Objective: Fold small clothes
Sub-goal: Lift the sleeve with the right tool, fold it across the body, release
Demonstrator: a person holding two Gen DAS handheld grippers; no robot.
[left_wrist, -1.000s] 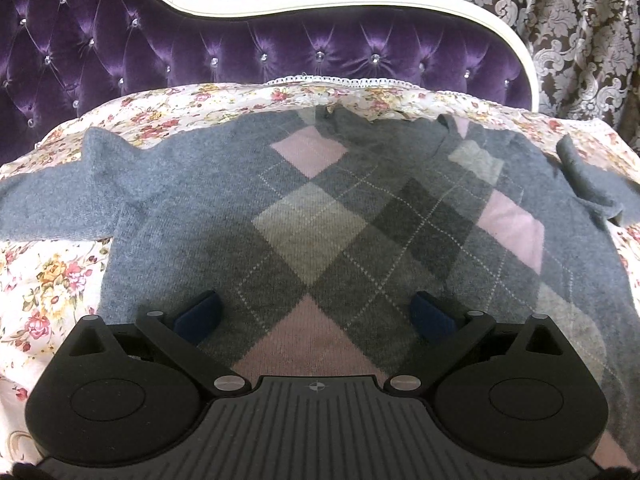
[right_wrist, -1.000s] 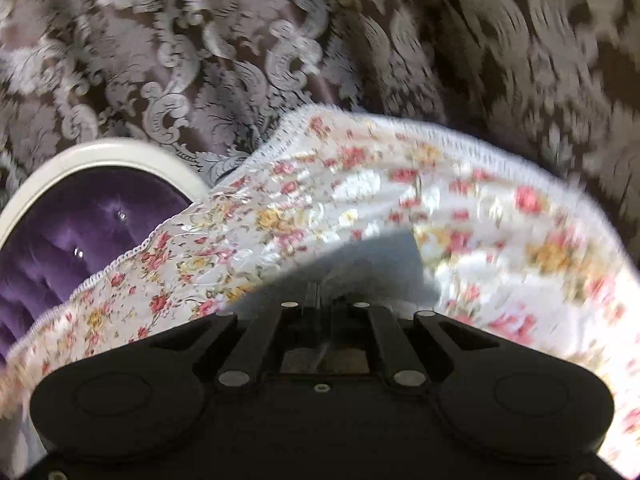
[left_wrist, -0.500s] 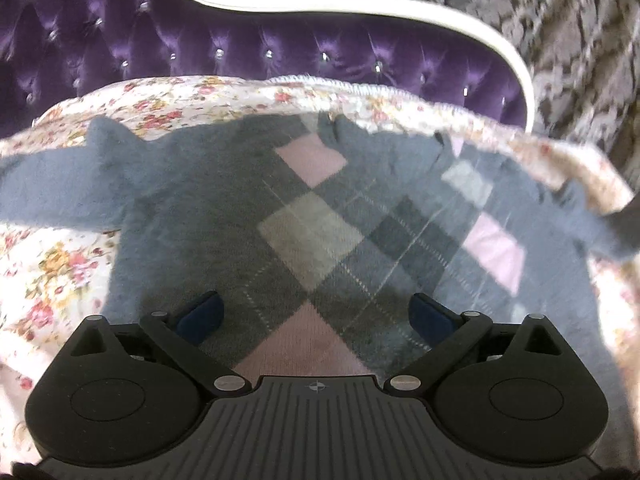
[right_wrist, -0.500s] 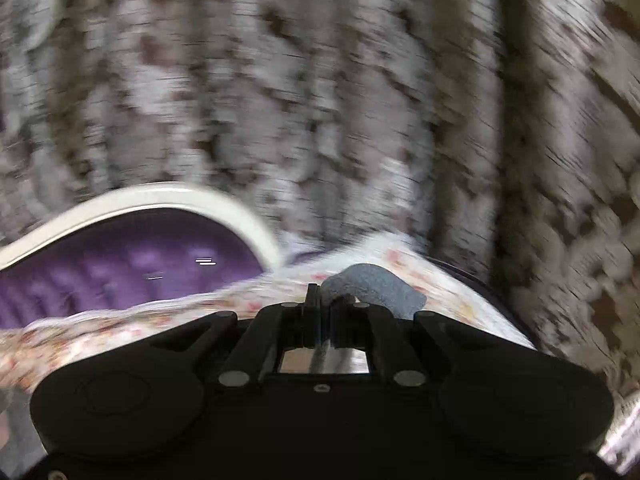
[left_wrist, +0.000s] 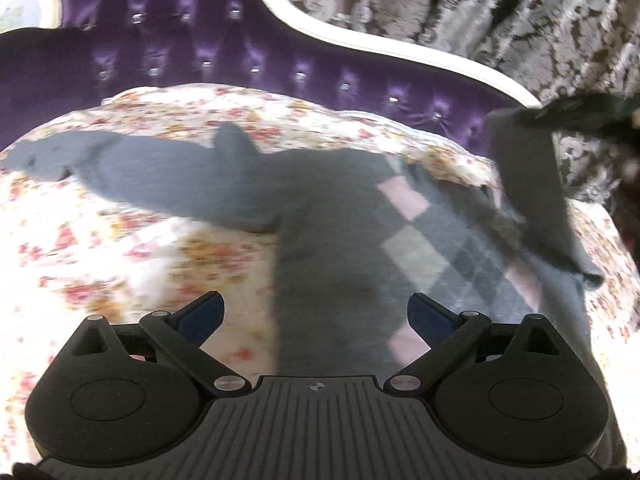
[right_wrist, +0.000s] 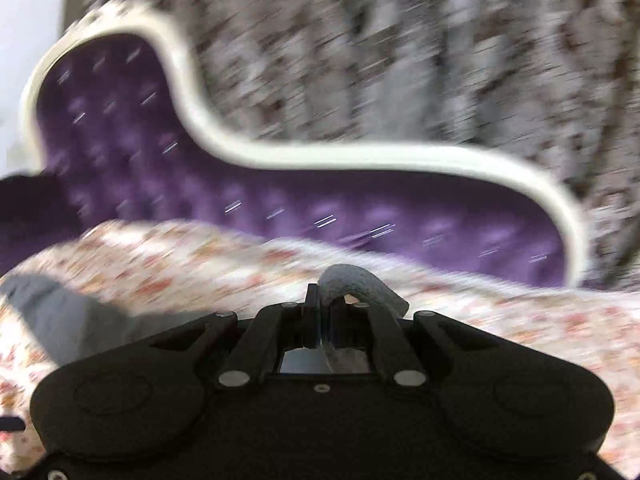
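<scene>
Bed (left_wrist: 120,248): covered by a white spread with small red and yellow flowers, lace-edged at the far side; it fills the ground ahead of both hand-held grippers.

Headboard (left_wrist: 208,52): beyond the bed, purple tufted velvet with crystal buttons, framed by a curved cream rim (right_wrist: 340,158).

Curtain (left_wrist: 500,12): behind the headboard, brown damask with a silver floral pattern, hanging in folds. Blurred in the right wrist view.

Sweater (left_wrist: 332,248): grey knit with a pink, beige and dark grey argyle front, lying flat on the spread directly ahead of the left hand-held gripper. One sleeve (left_wrist: 132,168) stretches out flat ahead and to the left. The other sleeve (left_wrist: 528,184) is lifted off the bed, ahead and to the right.

Left hand-held gripper (left_wrist: 316,314): released, blue pads spread wide, nothing between them; it hangs above the sweater's lower body.

Right hand-held gripper (right_wrist: 324,312): clenched on the end of the raised sleeve, a grey loop of cuff (right_wrist: 360,280) bulging past its tips.
</scene>
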